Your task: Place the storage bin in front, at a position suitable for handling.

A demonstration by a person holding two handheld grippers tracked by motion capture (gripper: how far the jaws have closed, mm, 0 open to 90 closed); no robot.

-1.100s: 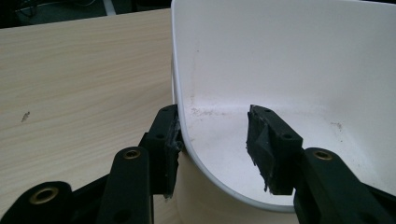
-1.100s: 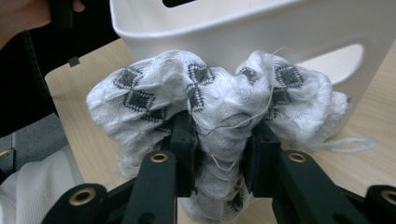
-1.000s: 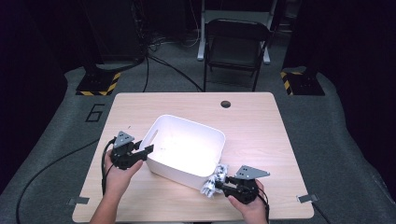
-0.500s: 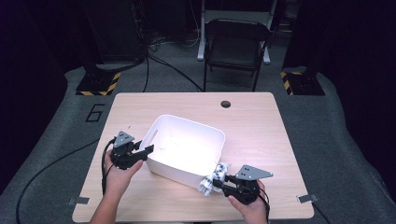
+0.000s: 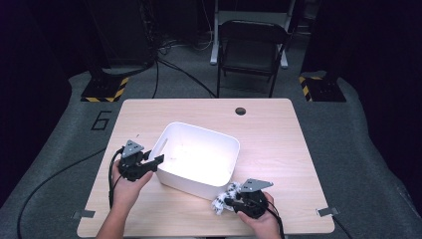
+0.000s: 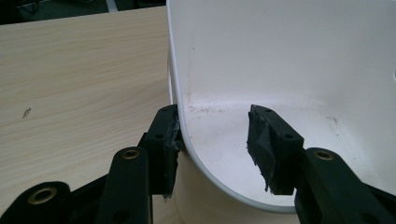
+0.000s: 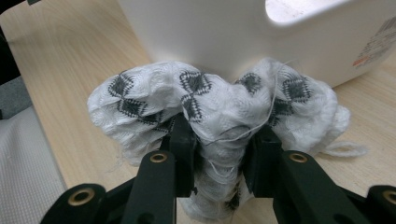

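Note:
A white plastic bin (image 5: 195, 185) stands in the middle of the wooden table. My left gripper (image 5: 155, 162) straddles its left wall. In the left gripper view the rim (image 6: 173, 70) runs between the jaws of the left gripper (image 6: 212, 135). The outer pad (image 6: 169, 135) lies against the wall and the inner pad (image 6: 261, 140) stands apart from it. My right gripper (image 5: 230, 201) is at the bin's near right corner, shut on a bunched white cloth with black diamond marks (image 5: 218, 206). In the right gripper view the cloth (image 7: 205, 93) bulges over the right gripper (image 7: 219, 140), close against the bin's outer wall (image 7: 210, 32).
The table (image 5: 278, 144) has a small round hole (image 5: 241, 110) near its far edge. A folding chair (image 5: 251, 45) stands beyond it. Cables and striped stand bases lie on the grey floor. Bare wood lies to the right of the bin.
My right gripper with the cloth has shifted a little toward the table's near edge and sunk slightly. The left gripper and the bin have kept still.

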